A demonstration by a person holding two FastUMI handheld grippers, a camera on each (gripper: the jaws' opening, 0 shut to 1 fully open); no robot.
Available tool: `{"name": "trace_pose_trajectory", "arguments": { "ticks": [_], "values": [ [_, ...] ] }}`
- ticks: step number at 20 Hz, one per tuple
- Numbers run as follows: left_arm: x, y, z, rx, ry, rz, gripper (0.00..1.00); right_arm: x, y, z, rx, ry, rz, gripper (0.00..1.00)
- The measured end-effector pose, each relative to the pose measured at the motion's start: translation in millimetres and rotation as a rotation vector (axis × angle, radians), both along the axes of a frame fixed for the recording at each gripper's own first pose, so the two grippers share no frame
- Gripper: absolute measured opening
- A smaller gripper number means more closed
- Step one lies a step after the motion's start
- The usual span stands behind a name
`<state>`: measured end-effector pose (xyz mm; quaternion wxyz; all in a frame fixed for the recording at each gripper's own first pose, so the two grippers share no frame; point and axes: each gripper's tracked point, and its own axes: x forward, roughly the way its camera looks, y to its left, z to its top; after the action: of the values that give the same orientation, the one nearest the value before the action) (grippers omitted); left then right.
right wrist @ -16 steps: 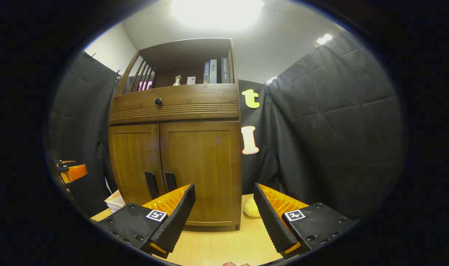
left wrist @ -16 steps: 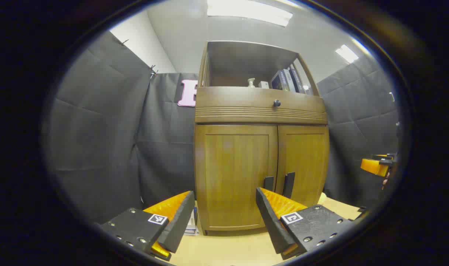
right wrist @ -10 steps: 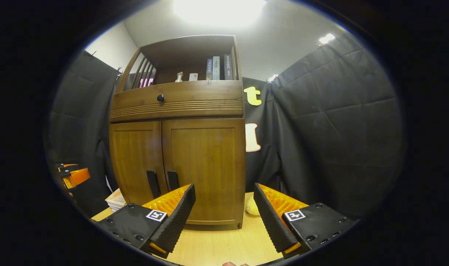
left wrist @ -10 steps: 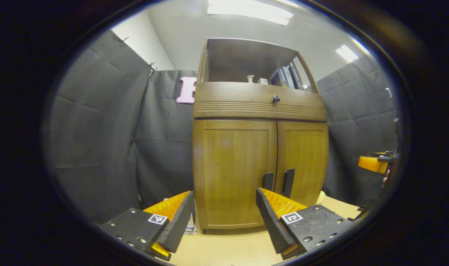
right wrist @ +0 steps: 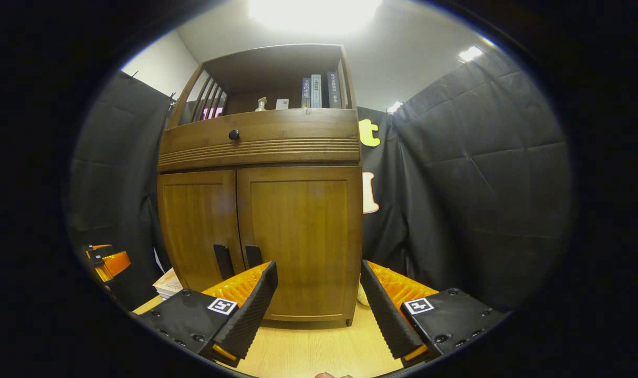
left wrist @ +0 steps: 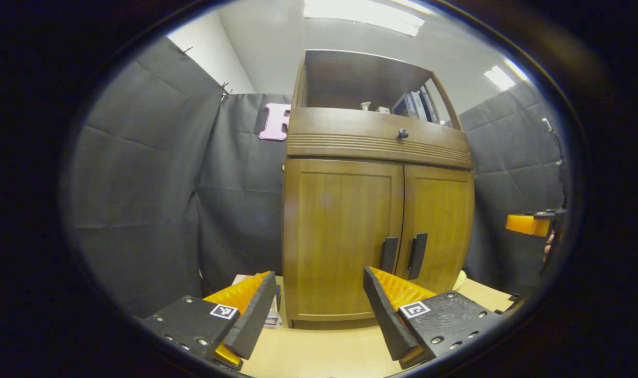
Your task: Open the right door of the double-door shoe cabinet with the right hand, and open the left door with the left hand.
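The wooden shoe cabinet (left wrist: 376, 210) (right wrist: 261, 210) stands on a light wood table with both doors closed. Two dark vertical handles sit side by side at the doors' inner edges: left door handle (left wrist: 388, 254) (right wrist: 223, 261), right door handle (left wrist: 417, 255) (right wrist: 253, 256). My left gripper (left wrist: 320, 286) is open and empty, short of the left door. My right gripper (right wrist: 319, 278) is open and empty, in front of the right door (right wrist: 300, 236). The right gripper also appears far off at the edge of the left gripper view (left wrist: 529, 224), and the left gripper at the edge of the right gripper view (right wrist: 106, 261).
A drawer with a round knob (left wrist: 403, 134) (right wrist: 234, 134) sits above the doors, and an open shelf with books (right wrist: 319, 91) tops it. A stack of books (left wrist: 269, 310) (right wrist: 169, 283) lies left of the cabinet. A yellowish soft item (right wrist: 362, 296) rests at its right.
Both grippers have come closer to the cabinet and risen a little; the cabinet looks larger and the door handles sit higher in each view. Both doors remain closed.
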<state>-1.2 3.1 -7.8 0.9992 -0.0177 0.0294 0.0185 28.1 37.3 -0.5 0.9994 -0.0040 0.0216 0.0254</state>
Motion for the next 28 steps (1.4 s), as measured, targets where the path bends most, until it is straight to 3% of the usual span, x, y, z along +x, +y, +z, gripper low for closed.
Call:
{"name": "trace_pose_trajectory", "arguments": {
  "ticks": [11, 17, 22, 28],
  "values": [
    [-10, 5, -13, -0.015, 0.051, 0.073, 0.96, 64, 73, 19, 0.015, -0.001, 0.148, 0.97],
    [-17, 11, -13, -0.029, 0.086, 0.139, 0.96, 102, 113, 1, 0.029, 0.029, 0.199, 0.99],
    [-22, 12, -22, -0.004, 0.136, 0.183, 0.96, 132, 139, -39, -0.015, 0.081, 0.202, 0.97],
    [-21, 11, -41, -0.012, 0.209, 0.209, 0.96, 165, 141, -81, -0.047, 0.139, 0.154, 0.97]
  ]
}}
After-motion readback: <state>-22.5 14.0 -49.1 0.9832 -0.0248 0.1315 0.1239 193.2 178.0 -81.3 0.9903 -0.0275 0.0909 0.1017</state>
